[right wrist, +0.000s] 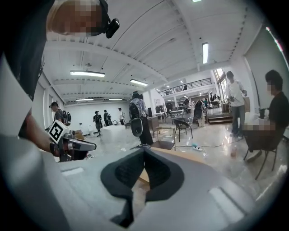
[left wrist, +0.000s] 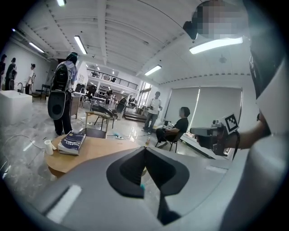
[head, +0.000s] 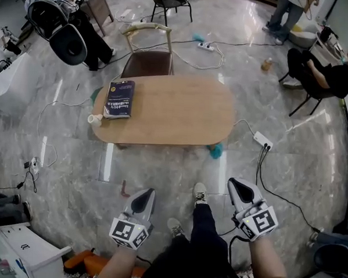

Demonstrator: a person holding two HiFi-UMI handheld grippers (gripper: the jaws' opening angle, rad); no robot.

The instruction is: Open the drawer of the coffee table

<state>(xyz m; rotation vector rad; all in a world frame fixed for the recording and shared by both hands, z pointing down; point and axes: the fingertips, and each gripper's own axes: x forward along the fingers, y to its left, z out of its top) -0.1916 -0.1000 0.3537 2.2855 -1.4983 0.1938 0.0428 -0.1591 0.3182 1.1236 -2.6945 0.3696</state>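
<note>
Left gripper [head: 143, 202] and right gripper [head: 241, 192], jaws pressed together on nothing, hover near the oval light-wood coffee table [head: 181, 110], which lies farther off.

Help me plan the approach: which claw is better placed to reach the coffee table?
Right, narrowly: the right claw sits nearer the oval wooden coffee table than the left claw. Both are shut and empty; no drawer is visible.

Oval wooden worktop [head: 181, 112] stands on the marble floor [head: 161, 169] at my 12 o'clock. Dark blue book [head: 119, 98] lies flat at its 9 o'clock end. Small white cup [head: 95, 120] just beside the book, at the 8 o'clock edge.
</note>
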